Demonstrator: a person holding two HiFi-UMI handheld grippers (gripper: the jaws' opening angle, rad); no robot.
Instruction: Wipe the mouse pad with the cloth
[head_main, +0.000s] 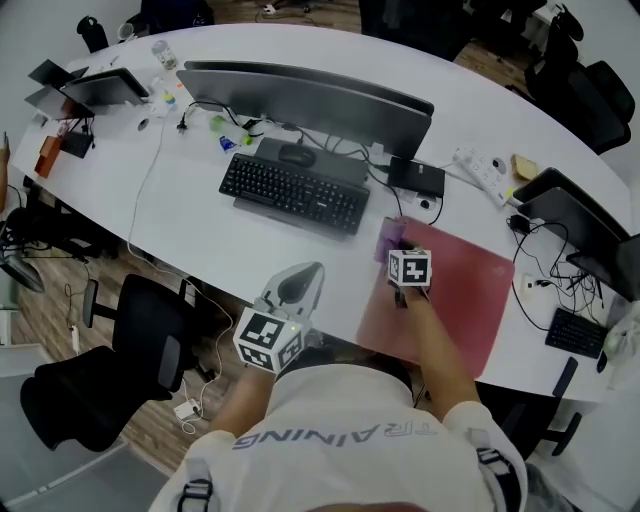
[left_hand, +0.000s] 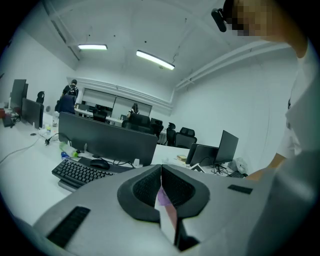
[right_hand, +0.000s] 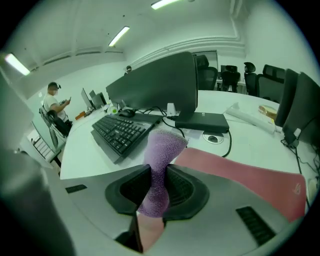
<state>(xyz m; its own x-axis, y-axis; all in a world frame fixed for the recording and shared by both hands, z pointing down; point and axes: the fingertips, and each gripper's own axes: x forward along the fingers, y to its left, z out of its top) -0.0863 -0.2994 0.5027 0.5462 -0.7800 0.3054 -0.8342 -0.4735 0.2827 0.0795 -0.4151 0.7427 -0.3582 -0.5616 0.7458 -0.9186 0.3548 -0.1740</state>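
Two claws: right claw (right_hand: 159, 189) grips the cloth (right_hand: 162, 150) at the pad (right_hand: 240, 175) corner; left claw (left_hand: 161, 189) closed, empty. Unpinned, the pad may slide under wiping.

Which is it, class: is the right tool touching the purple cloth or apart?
Touching. In the right gripper view the right tool has its jaws shut on the purple cloth.

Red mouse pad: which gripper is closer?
Right. The right gripper, clamping the purple cloth, is over the far left corner of the mouse pad; the left gripper, shut, is off its left side.
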